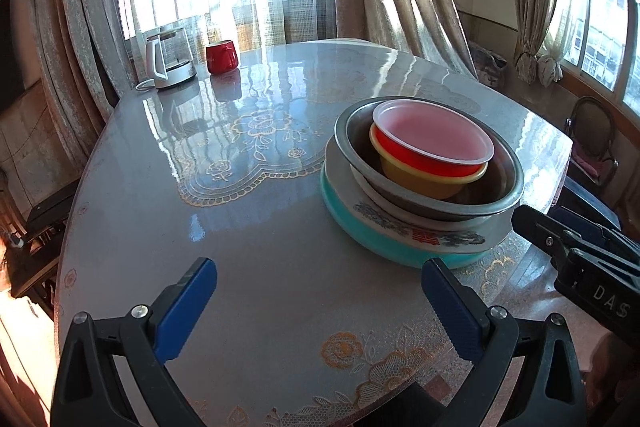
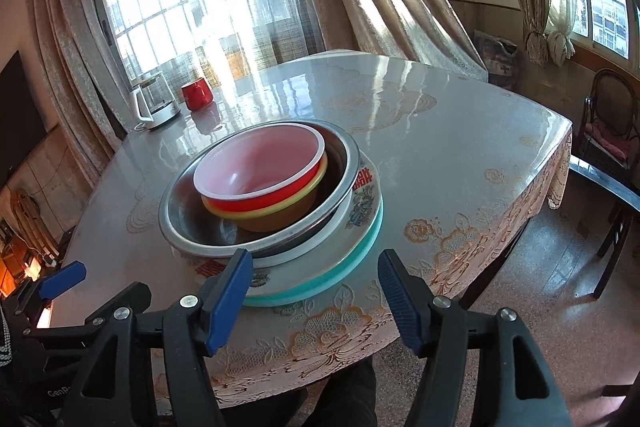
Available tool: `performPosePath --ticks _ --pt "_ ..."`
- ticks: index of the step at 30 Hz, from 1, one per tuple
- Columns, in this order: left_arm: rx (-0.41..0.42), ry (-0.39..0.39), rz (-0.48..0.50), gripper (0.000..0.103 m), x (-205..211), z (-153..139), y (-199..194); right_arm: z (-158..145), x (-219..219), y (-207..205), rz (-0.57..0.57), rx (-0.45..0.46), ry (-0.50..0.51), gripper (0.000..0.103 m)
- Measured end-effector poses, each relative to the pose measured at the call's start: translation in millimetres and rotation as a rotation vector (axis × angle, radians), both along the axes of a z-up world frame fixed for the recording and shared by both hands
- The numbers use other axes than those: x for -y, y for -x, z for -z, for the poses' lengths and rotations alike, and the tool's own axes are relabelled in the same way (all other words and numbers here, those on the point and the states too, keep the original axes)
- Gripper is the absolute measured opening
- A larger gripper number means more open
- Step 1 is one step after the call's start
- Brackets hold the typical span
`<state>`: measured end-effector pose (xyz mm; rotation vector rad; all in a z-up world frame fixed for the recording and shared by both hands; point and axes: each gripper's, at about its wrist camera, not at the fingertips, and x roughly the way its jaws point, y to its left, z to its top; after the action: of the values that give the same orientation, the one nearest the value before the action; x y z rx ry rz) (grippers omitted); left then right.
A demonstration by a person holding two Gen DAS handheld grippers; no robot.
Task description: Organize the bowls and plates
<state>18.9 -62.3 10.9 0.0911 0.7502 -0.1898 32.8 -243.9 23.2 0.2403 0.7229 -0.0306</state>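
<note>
Stacking looks complete: the red bowl point(image 2: 260, 171) sits in the yellow bowl point(image 2: 280, 215), inside the steel basin point(image 2: 188, 227), on the patterned plate point(image 2: 360, 203) and teal plate point(image 2: 360, 247). The pile lies just ahead of the right gripper point(image 2: 316, 291) and ahead-right of the left gripper point(image 1: 320, 307); both released, empty. Nothing visibly left loose.

The worktop point(image 1: 280, 227) lies bare across its near left and middle, giving open passage. The nested stack of dishes point(image 1: 424, 187) blocks the near right edge. Far back left, a kettle point(image 1: 168, 61) and a red mug point(image 1: 221, 57) stand near each other, well apart from the stack.
</note>
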Motion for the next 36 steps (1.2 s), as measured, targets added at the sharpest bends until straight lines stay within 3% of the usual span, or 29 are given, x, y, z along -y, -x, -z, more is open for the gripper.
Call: performPosePath --ticks 5,9,21,24,36 --pt "0.014 -0.016 -0.011 0.103 -2 -1 6 1 -7 5 -0.006 0.004 0.017 0.072" --pt "0.008 -0.001 -0.006 0.103 -6 0 7 2 -12 8 -0.007 0.005 0.036 0.083" --pt "0.048 0.005 -0.079 0.103 -16 1 19 5 -14 24 0.028 0.029 0.05 0.085" --pt "0.021 0.004 -0.105 0.103 -17 5 17 4 -12 27 0.041 0.032 0.06 0.102" --pt "0.011 -0.013 -0.088 0.103 -17 7 19 5 -13 29 0.058 0.027 0.07 0.102"
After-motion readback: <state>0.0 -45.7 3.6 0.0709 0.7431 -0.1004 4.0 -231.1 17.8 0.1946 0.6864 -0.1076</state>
